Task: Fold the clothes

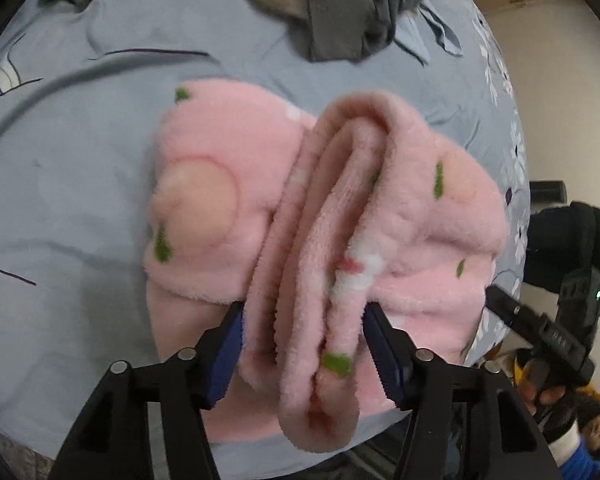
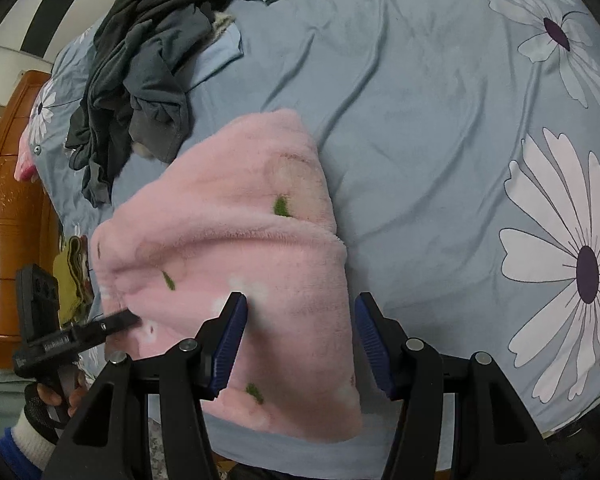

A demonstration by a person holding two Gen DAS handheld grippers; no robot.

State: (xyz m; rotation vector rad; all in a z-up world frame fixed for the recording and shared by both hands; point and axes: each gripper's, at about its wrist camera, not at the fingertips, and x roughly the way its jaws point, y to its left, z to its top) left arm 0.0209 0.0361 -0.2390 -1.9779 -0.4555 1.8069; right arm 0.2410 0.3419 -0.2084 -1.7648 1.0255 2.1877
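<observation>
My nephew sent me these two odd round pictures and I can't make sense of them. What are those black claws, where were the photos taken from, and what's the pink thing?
No robot here: a person holds a two-finger grasping tool in each hand, and each tool carries a fisheye camera looking along its fingers. One picture is from the left tool, the other from the right tool. Both look down on a bed with a blue flowered sheet. On it lie a folded pink fleece garment and a pile of dark clothes. The left tool's fingers squeeze a bunched fold of the pink fleece. The right tool's fingers straddle its edge, spread apart.
</observation>
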